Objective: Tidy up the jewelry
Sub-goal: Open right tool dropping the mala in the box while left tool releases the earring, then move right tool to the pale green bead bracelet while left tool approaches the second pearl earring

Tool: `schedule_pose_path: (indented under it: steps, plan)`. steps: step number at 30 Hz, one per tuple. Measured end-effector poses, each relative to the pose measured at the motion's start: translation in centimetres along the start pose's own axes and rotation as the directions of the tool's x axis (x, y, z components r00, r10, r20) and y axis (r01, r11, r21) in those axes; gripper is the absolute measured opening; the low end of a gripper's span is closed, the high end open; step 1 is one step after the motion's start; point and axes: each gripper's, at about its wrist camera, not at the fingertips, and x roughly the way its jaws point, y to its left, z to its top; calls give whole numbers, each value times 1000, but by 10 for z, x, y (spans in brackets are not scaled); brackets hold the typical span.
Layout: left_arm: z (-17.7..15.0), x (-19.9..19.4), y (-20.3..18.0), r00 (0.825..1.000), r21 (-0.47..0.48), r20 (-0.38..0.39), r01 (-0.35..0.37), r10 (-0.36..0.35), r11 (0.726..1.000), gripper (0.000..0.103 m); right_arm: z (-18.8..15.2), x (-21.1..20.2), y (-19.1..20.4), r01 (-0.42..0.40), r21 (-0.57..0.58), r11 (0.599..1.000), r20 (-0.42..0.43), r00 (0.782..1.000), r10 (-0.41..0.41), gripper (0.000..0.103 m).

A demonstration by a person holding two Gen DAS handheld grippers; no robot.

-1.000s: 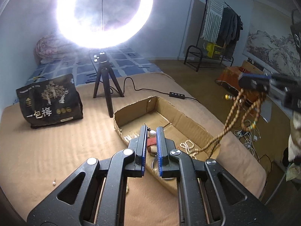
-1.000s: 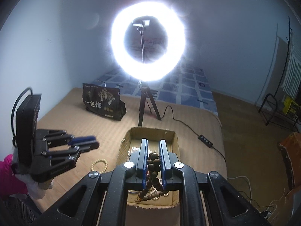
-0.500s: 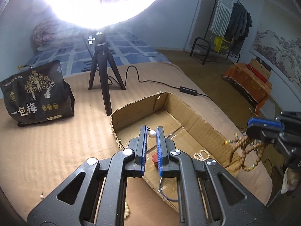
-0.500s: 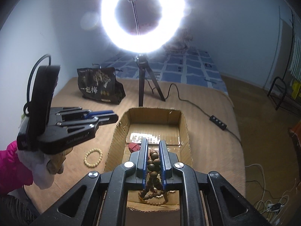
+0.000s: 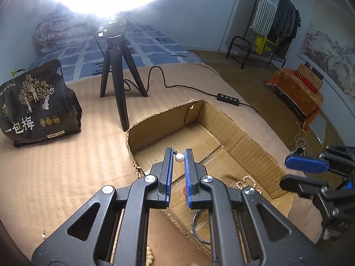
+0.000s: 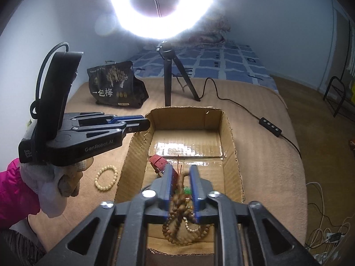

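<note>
Brown bead necklace (image 6: 180,199) hangs between right gripper (image 6: 180,174) jaws, which are opening over the cardboard box (image 6: 230,155); bead contact unclear, blurred. Left gripper (image 5: 178,157), tilted down at box's 9 o'clock wall, clenched on a pearl earring (image 5: 179,157), its lower part hidden.

A home bedroom, this: behind the ring light (image 6: 163,6) lies a bed with a blue checked sheet (image 5: 142,42) and bundled quilt (image 5: 55,31), right of it a clothes rack (image 5: 275,20) hung with garments.
</note>
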Motion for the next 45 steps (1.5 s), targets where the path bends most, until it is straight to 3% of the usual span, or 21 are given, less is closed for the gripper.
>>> schedule_pose_path:
  steps: [1,3,5,7,13,22,31,38,45]
  plan:
    - [0,0,0,1000,0,-1,-2,2,1000,15,0,0,0,2,-1,1000,1,1000,-2,34]
    - [0,-3,1,1000,-5,8,-5,5,1000,50,-1,0,1,11,-6,1000,0,1000,-11,48]
    - [0,-6,1,1000,-11,28,-12,12,1000,64,-2,-1,2,28,-10,1000,0,1000,-28,77]
    - [1,-9,2,999,-14,34,-16,16,1000,65,-5,-5,3,41,-13,999,13,999,-40,87]
    - [2,-16,2,999,-13,35,-22,23,1000,67,-10,-9,9,72,-21,997,14,997,-72,103]
    - [-4,-37,9,998,-3,51,-43,43,999,68,-15,-17,23,92,-21,996,27,995,-92,103]
    - [-12,-76,44,993,-33,88,-82,85,996,68,-20,-30,48,86,-16,996,70,994,-84,103]
    - [-27,-107,89,987,-83,104,-116,125,990,68,-24,-37,85,23,-42,999,98,995,-19,103]
    - [-60,-137,136,978,-105,104,-168,179,980,68,-37,-24,136,-64,-90,994,63,996,70,103]
